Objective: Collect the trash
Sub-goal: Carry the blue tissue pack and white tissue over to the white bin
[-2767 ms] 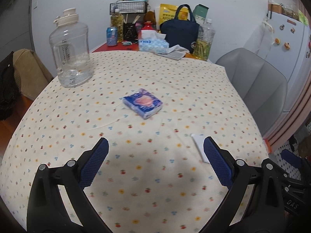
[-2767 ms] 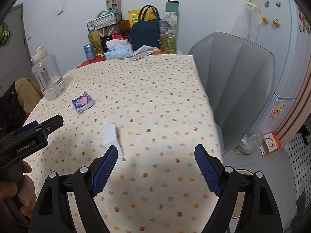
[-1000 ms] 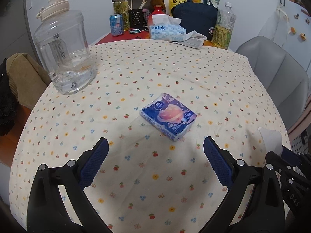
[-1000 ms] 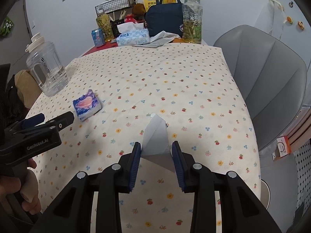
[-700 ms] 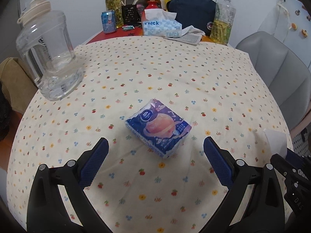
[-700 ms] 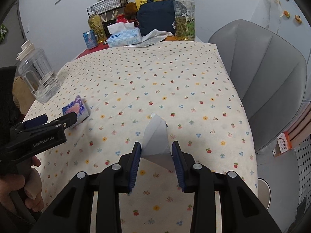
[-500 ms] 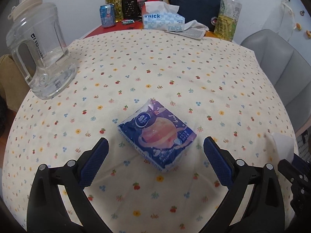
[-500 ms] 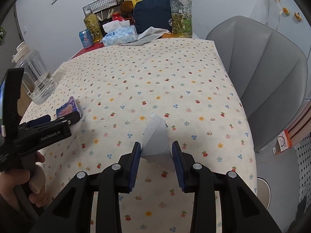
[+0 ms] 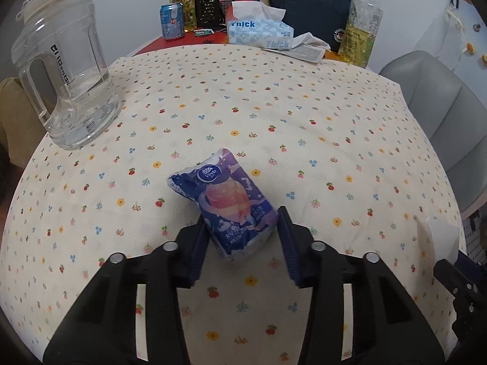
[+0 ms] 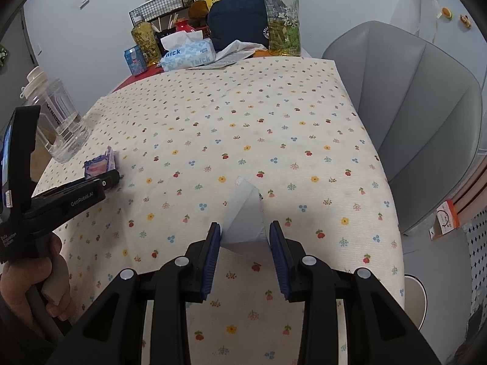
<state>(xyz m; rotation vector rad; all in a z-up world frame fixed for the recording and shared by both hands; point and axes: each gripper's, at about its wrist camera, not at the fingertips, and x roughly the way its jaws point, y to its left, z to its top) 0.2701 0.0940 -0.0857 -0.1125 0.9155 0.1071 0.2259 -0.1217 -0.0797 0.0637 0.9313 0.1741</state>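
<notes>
My left tongs (image 9: pixel 242 241) just closing, pinching blue tissue pack (image 9: pixel 226 203) lying on flowered tablecloth (image 9: pixel 274 97). My right tongs (image 10: pixel 245 251) clamp white tissue (image 10: pixel 243 217), lifted off cloth.

Sitting on the flower-print tablecloth (image 9: pixel 304 115): one purple and blue plastic tissue packet (image 9: pixel 226 203), one folded white paper tissue (image 10: pixel 243 216), one clear plastic water jug with a white cap (image 9: pixel 64 82). Standing at the far edge: one blue-and-white tissue box (image 9: pixel 258 32), one blue drink can (image 9: pixel 172 21), two yellow-filled plastic bottles (image 9: pixel 360 27), one navy fabric bag (image 9: pixel 310 6). Standing alongside: one grey padded chair (image 10: pixel 417 106).
</notes>
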